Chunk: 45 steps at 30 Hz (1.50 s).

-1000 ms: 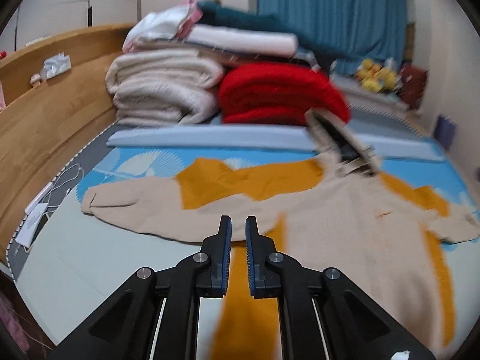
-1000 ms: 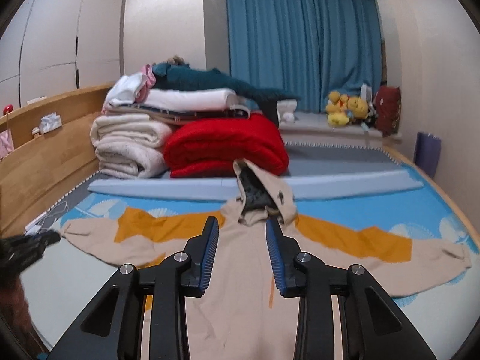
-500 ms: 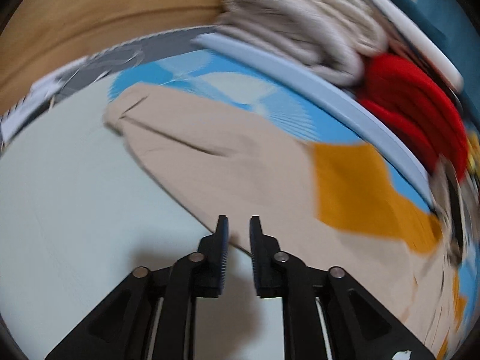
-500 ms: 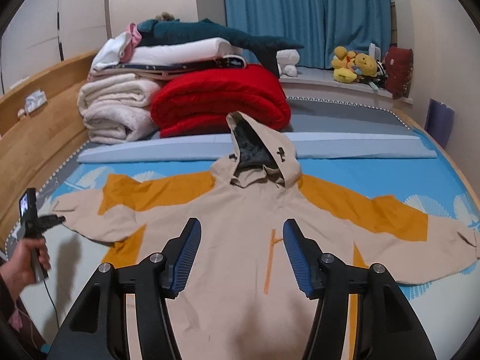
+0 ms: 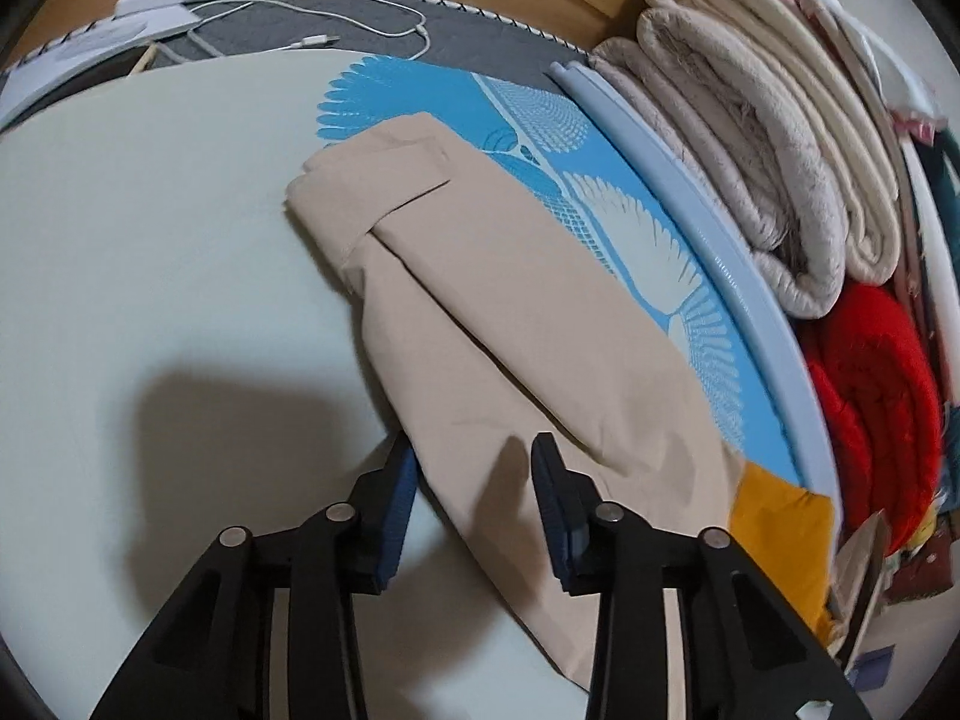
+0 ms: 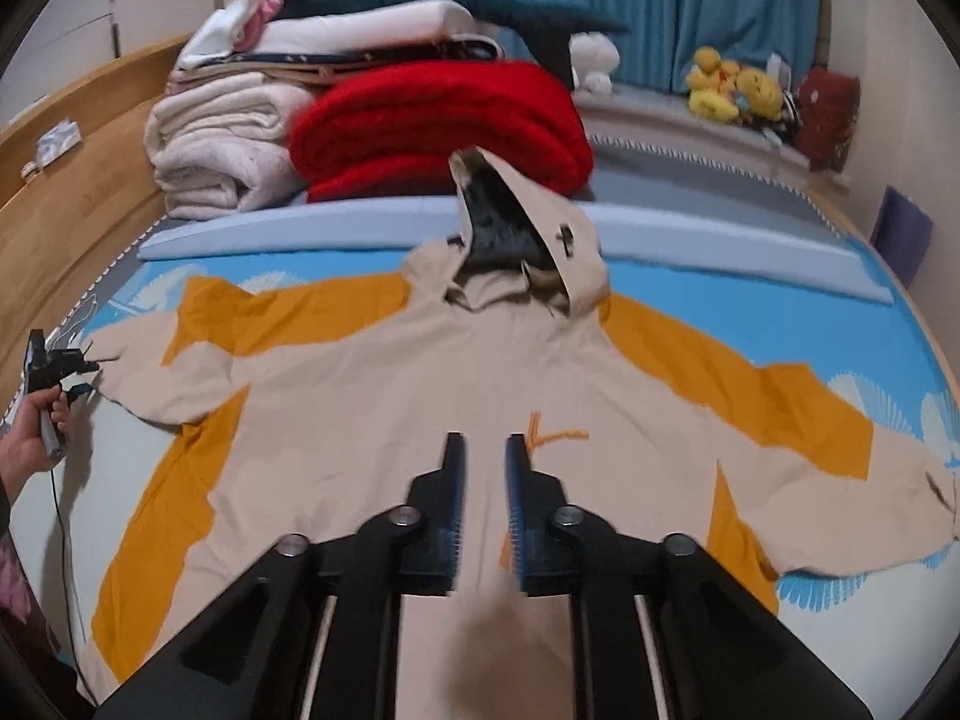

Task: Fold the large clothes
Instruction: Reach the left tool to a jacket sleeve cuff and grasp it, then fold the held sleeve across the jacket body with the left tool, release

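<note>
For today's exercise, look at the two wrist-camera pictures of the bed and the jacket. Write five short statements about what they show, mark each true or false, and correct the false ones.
1. The hooded jacket lies spread flat on the bed with both sleeves out to the sides. True.
2. The left tongs are clamped shut on the sleeve. False: they are open, one finger either side of the sleeve's edge.
3. The red blanket lies beyond the jacket's hood. True.
4. The right tongs hold the orange drawstring. False: they hang over the jacket's chest with a narrow gap, gripping nothing; the drawstring lies just to their right.
5. The curtains are red. False: they are blue.
</note>
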Tool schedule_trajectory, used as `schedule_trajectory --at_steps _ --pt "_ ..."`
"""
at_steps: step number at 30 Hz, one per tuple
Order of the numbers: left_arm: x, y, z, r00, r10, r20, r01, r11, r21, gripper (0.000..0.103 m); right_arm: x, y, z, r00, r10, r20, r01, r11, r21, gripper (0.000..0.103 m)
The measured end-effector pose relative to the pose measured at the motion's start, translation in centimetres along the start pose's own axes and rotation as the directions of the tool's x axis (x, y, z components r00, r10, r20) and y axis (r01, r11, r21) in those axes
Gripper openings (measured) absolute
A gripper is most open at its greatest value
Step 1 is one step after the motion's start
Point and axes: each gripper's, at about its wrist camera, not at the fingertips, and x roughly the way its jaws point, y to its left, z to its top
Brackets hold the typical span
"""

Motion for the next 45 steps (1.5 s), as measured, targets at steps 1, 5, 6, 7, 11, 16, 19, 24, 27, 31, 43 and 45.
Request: schedule_trajectory --at_steps 1,5,6,7,11,16,19,24,27,31,43,45 --pt "0.0 -0.2 0.1 1.0 0.006 -0.003 -0.006 1.0 0.009 0.0 0.2 -0.2 0.0 1.0 0.005 -0.007 -0.005 1.0 0.012 0.026" --pt "-3.3 -4.1 0.3 0.995 0.023 0.093 -0.032 0.995 0.095 0.0 0.8 -1.2 -0.2 0.999 -0.017 -0.036 0.018 0.999 0.046 0.027" --pt "-4.8 -6.1 0.2 0.993 -0.001 0.121 -0.014 0.991 0.129 0.0 0.9 -1.5 -0.2 0.998 -0.03 -0.047 0.032 0.998 0.051 0.027" --pt "-6.2 -8.1 -0.1 0.989 -0.034 0.144 0.01 0.987 0.163 0.0 0.9 -1.7 -0.2 0.998 -0.039 -0.056 0.042 0.998 0.056 0.026" --pt "-12.8 -19.3 -4.4 0.959 -0.237 0.158 0.164 0.912 0.376 0.0 0.6 -2.7 -0.2 0.996 -0.056 -0.065 0.063 0.993 0.102 0.005" --pt "-18.7 -31.7 -17.1 0.907 -0.421 -0.014 0.331 0.691 0.643 0.0 -0.4 -4.3 0.1 0.996 -0.062 -0.068 0.072 0.984 0.162 0.007" --pt "-20.2 -36.7 -27.9 0.867 -0.455 -0.203 0.444 0.523 0.727 0.0 -0.6 -5.4 0.0 0.995 -0.049 -0.082 0.065 0.978 0.198 0.01" --pt "-16.7 -38.3 -40.8 0.822 -0.236 -0.518 0.567 0.416 0.711 0.012 -0.7 -7.1 -0.2 0.995 -0.024 -0.1 0.048 0.968 0.245 0.022" --pt "-17.4 -36.5 -40.9 0.826 -0.162 -0.54 0.541 0.498 0.678 0.012 -0.7 -8.2 -0.3 0.994 -0.005 -0.109 0.036 0.958 0.284 0.025" --pt "-21.0 -34.1 -36.1 0.897 -0.145 -0.418 0.415 0.604 0.681 0.012 -1.2 -9.4 -0.1 0.996 0.016 -0.09 0.015 0.942 0.336 0.023" --pt "-15.6 -30.8 -28.0 0.975 0.012 -0.221 0.13 0.775 0.618 0.015 3.3 -2.2 0.5 0.992 0.089 -0.089 -0.073 0.984 0.161 0.014" --pt "-14.9 -30.5 -27.0 0.969 0.011 -0.247 0.139 0.8 0.584 0.015 4.9 0.1 0.3 0.99 0.093 -0.103 -0.083 0.992 0.097 0.021"
